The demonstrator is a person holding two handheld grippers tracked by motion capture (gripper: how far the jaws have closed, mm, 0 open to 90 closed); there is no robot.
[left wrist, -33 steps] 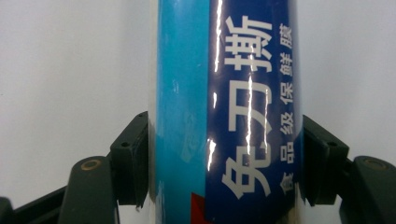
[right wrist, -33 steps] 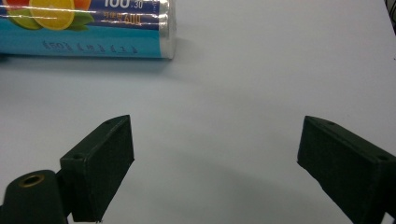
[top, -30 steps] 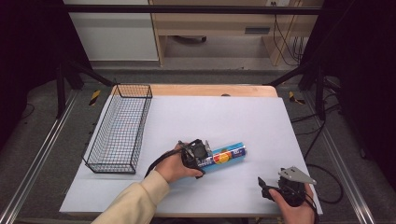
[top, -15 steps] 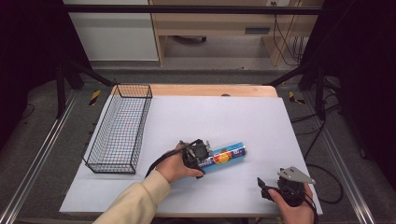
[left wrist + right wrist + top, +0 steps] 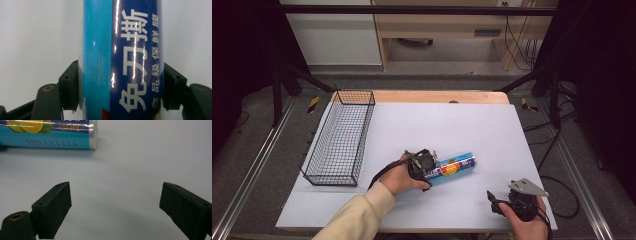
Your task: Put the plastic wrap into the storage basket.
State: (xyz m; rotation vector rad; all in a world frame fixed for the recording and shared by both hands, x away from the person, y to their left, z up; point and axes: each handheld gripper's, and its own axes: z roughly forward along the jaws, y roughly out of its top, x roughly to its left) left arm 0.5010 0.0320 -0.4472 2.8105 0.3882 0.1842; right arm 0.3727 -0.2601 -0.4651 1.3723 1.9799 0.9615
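Blue and glossy, one cling-film tube (image 5: 452,167) lies flat on the white sheet (image 5: 447,125) that covers the desk, a little toward 6 o'clock from the sheet's centre, its long axis running from about 8 o'clock to 2 o'clock in the high view. There is a single tube, and it carries white characters on a dark blue band and a picture of orange fruit. One left gripper (image 5: 424,165) sits at the tube's 8 o'clock end, and in the left gripper view its two black jaws press against both sides of the tube (image 5: 120,62), one on the pale blue side and one on the dark blue side, so the jaws are clamped on it while it rests on the sheet. One right gripper (image 5: 497,202) sits near the sheet's 5 o'clock corner, well apart from the tube, with one grey three-cornered plate on top. In the right gripper view its two jaws stand wide apart with bare white sheet between them, and the tube's clear-capped end (image 5: 91,133) lies off at about 11 o'clock. One black wire basket (image 5: 337,137) stands along the sheet's 9 o'clock edge, well apart from the tube. Two hands show in the high view, the left one with a pale yellow sleeve (image 5: 357,215).
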